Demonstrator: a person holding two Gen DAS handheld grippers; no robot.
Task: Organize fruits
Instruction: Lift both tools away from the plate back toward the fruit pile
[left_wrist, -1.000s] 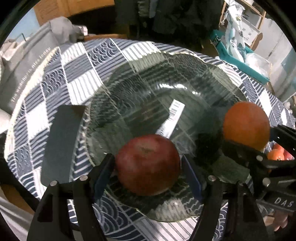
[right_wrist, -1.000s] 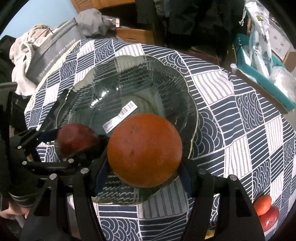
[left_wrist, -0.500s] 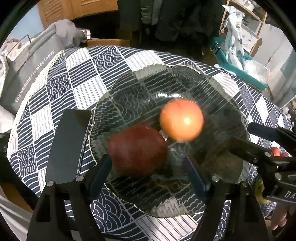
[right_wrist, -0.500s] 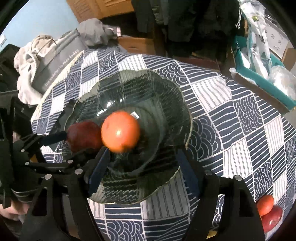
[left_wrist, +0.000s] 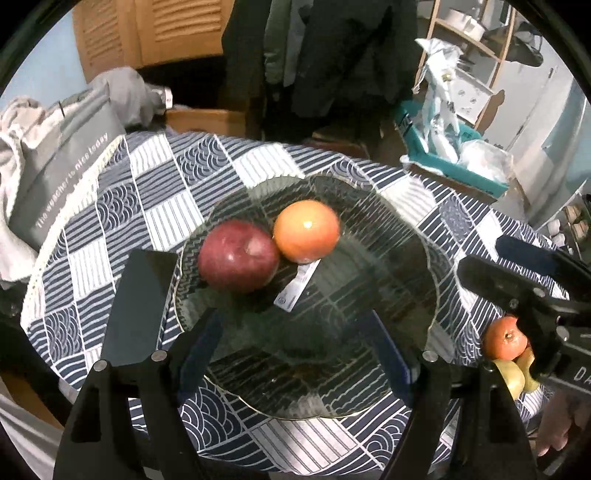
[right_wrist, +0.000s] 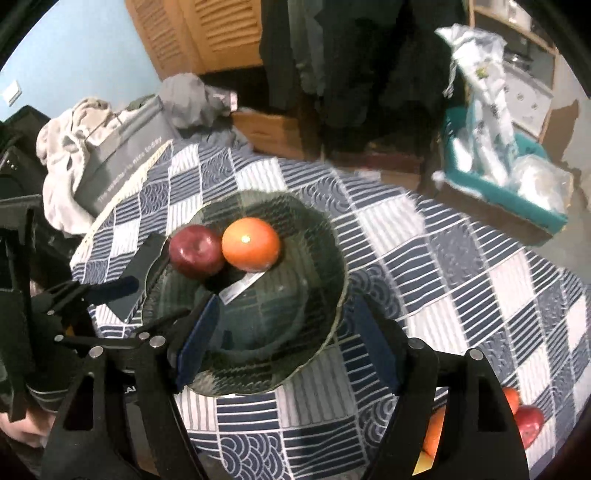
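Red apple (left_wrist: 238, 256) and orange (left_wrist: 306, 230) touching in glass bowl (left_wrist: 369, 369); left gripper (left_wrist: 295, 354) and right gripper (right_wrist: 286, 350) above, jaws apart, empty.

Grey bag (left_wrist: 70, 162), white print: "The weather is nice today". Bowl's barcode sticker (left_wrist: 297, 286): unreadable.

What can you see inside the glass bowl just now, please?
Inside the glass bowl lie a red apple and an orange, touching. A barcode label shows beside them; its upper end is covered by the orange.
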